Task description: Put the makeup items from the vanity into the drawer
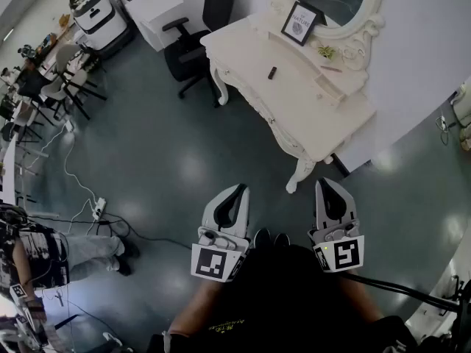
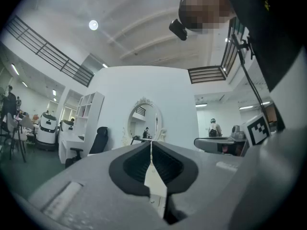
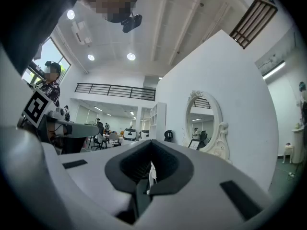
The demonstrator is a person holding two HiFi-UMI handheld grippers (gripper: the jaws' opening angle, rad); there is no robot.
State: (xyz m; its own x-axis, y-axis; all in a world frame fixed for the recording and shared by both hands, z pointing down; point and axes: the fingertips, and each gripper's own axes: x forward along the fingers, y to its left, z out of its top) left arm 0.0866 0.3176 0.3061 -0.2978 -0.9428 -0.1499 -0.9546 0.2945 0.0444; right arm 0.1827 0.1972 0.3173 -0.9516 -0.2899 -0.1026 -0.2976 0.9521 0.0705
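Short of the vanity (image 1: 294, 103), left gripper (image 1: 240, 190) and right gripper (image 1: 328, 184), jaws together, empty; framed sign (image 1: 300, 23) unreadable

left gripper (image 2: 151, 146), fingers (image 2: 134, 166) pressed together, faces a distant oval mirror (image 2: 143, 121).

The small dark item (image 1: 271, 72) on the vanity (image 1: 294, 103), perhaps a lipstick, is too tiny to identify
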